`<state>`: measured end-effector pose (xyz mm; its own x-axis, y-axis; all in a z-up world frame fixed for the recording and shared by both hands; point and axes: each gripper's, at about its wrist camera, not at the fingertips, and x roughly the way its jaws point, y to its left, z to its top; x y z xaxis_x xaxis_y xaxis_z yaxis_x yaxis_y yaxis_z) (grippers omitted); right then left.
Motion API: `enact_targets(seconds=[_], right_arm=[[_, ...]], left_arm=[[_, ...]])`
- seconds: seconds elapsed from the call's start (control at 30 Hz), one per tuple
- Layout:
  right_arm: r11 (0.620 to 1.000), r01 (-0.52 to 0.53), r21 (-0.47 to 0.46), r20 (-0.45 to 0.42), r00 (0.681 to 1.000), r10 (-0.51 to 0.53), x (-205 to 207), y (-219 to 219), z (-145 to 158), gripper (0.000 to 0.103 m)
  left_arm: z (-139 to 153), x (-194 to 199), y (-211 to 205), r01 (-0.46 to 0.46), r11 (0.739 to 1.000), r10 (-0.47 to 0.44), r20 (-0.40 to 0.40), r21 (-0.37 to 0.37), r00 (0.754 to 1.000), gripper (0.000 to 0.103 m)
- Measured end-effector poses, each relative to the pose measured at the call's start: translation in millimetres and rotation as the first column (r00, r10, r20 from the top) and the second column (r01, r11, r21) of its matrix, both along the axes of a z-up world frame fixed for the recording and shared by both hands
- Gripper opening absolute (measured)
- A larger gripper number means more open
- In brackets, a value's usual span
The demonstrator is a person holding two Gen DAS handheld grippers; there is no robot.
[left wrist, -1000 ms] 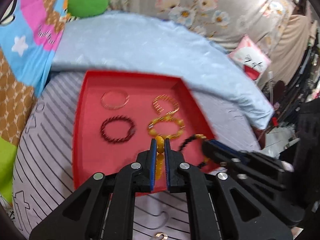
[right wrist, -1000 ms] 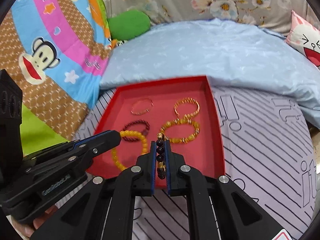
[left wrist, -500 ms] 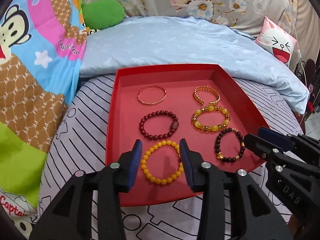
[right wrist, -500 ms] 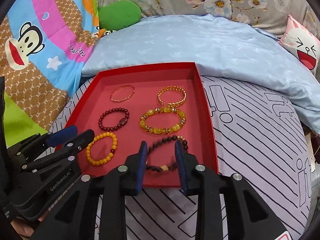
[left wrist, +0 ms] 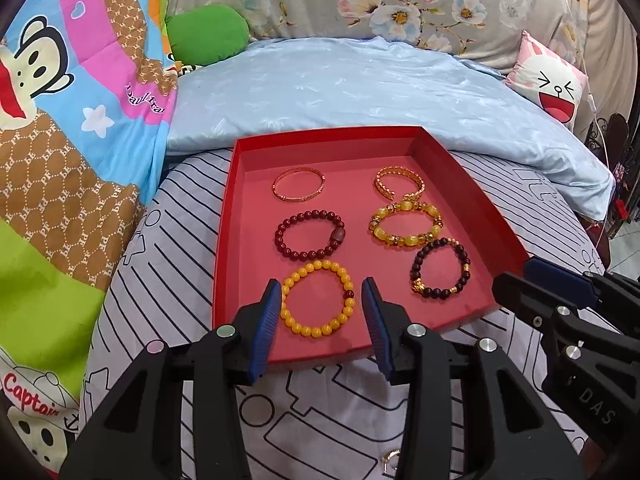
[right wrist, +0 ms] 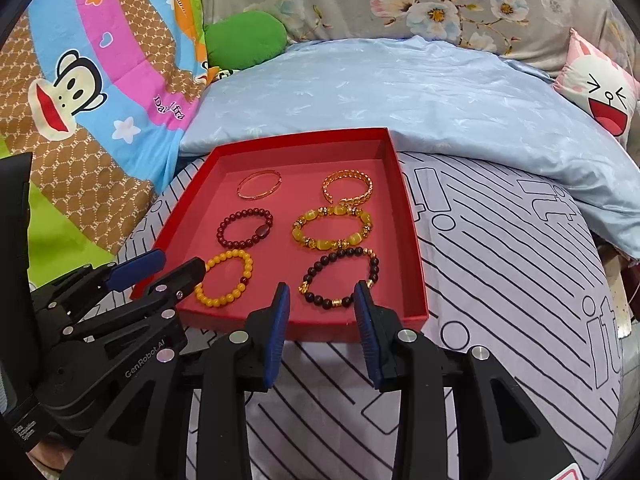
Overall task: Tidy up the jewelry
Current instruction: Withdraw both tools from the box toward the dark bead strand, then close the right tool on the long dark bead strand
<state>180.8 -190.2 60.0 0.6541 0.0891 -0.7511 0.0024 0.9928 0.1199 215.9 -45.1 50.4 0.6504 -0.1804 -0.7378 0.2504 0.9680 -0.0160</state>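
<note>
Yellow round-bead bracelet [left wrist: 317,298] lies flat in the red cardboard tray [left wrist: 460,168], at twelve o'clock beyond the left gripper [left wrist: 322,312], jaws just parted, empty; the right gripper [right wrist: 322,307], likewise parted, fronts the dark bead bracelet [right wrist: 340,276].

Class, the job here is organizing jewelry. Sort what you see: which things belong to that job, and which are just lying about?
Belongs to the job:
red tray
yellow bead bracelet
dark bead bracelet
dark red bead bracelet
amber bracelet
two gold bangles

Just lying about:
blue quilt
green cushion
cartoon blanket
</note>
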Motion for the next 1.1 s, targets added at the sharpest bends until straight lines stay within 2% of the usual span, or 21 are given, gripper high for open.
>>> enact_targets(seconds=[0.6, 0.7, 0.8, 1.1], right_arm=[[1.0, -0.021, 0.008, 0.023, 1.0, 0.021, -71.9, 4.3, 15.2, 0.033], [1.0, -0.024, 0.009, 0.016, 1.0, 0.024, -86.4, 4.6, 11.6, 0.033], [1.0, -0.026, 0.01, 0.001, 1.0, 0.026, -101.1, 4.2, 4.3, 0.033], [0.999, -0.037, 0.026, -0.061, 0.997, 0.039, -133.4, 4.9, -20.3, 0.033]], left_arm=[[13.6, -59.2, 3.4, 0.004, 1.0, -0.004, 0.022, -0.001, 1.0, 0.043], [12.4, -71.7, 6.6, 0.005, 1.0, -0.005, 0.021, 0.007, 1.0, 0.044], [8.5, -83.5, 11.1, -0.002, 1.0, 0.002, 0.013, 0.008, 1.0, 0.049], [-8.4, -116.4, 17.7, 0.01, 1.0, -0.01, -0.029, 0.017, 1.0, 0.049]])
